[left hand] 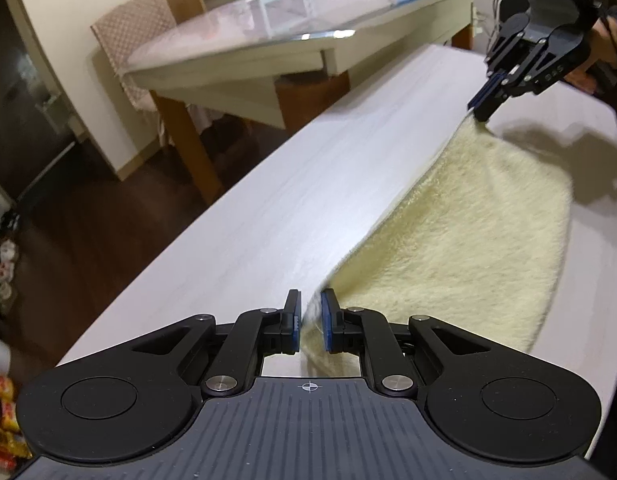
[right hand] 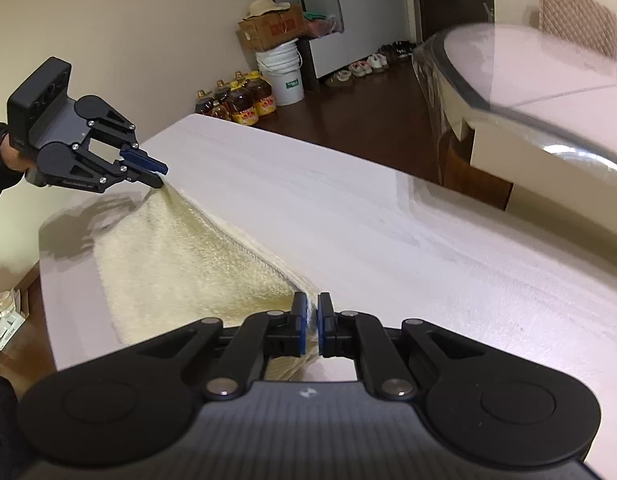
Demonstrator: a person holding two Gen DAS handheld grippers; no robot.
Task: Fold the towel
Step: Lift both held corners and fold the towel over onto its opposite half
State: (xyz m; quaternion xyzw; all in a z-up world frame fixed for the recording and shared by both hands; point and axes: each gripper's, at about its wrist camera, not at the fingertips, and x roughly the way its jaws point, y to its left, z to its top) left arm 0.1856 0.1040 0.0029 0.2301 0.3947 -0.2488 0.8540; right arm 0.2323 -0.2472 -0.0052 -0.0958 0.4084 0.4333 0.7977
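Note:
A cream fluffy towel (left hand: 460, 224) lies on the white table (left hand: 268, 208), its far edge lifted between both grippers. My left gripper (left hand: 310, 320) is shut on one towel corner, seen close in the left wrist view. My right gripper (left hand: 482, 110) is shut on the other corner at the far end of that view. In the right wrist view my right gripper (right hand: 312, 320) pinches its corner of the towel (right hand: 180, 256), and my left gripper (right hand: 154, 174) holds the far corner, raised a little above the table (right hand: 388, 224).
A second table with a glass top (left hand: 308, 28) stands beyond a gap of dark floor (left hand: 108, 216). Oil bottles (right hand: 240, 100), a white bucket (right hand: 282, 76), boxes and shoes stand by the far wall.

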